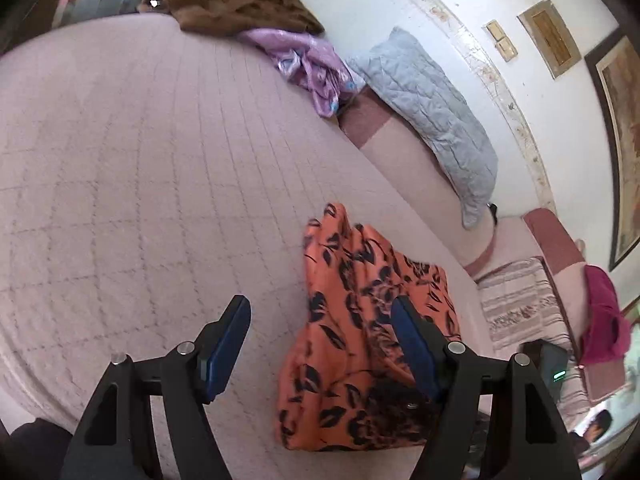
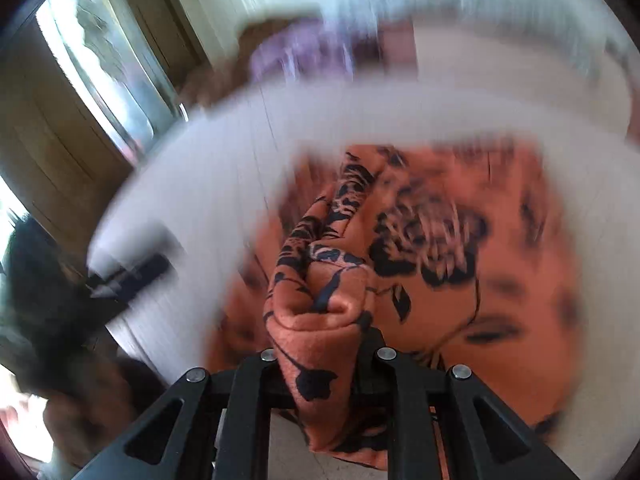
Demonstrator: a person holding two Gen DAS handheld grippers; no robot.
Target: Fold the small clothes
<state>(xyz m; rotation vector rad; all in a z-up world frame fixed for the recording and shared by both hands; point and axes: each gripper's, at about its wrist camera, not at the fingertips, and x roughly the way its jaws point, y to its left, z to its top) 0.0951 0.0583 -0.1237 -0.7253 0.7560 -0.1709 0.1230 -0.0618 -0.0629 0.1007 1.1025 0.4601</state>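
An orange garment with black flower print [image 1: 352, 344] lies bunched on the pale pink quilted bed [image 1: 140, 180]. My left gripper [image 1: 320, 312] is open and empty, just above the bed, its right finger [image 1: 412, 344] over the garment's edge. In the right wrist view, which is motion-blurred, my right gripper [image 2: 324, 320] is shut on a fold of the same orange garment [image 2: 320, 288] and holds it lifted above the rest of the cloth [image 2: 480, 260]. The fingertips are hidden by the fabric.
A brown fur blanket [image 1: 240, 4], a purple cloth [image 1: 308, 64] and a grey quilted pillow [image 1: 432, 112] lie at the bed's far side. A striped cloth [image 1: 520, 304] and a magenta garment [image 1: 604, 316] are at right. A doorway [image 2: 100, 60] is at left.
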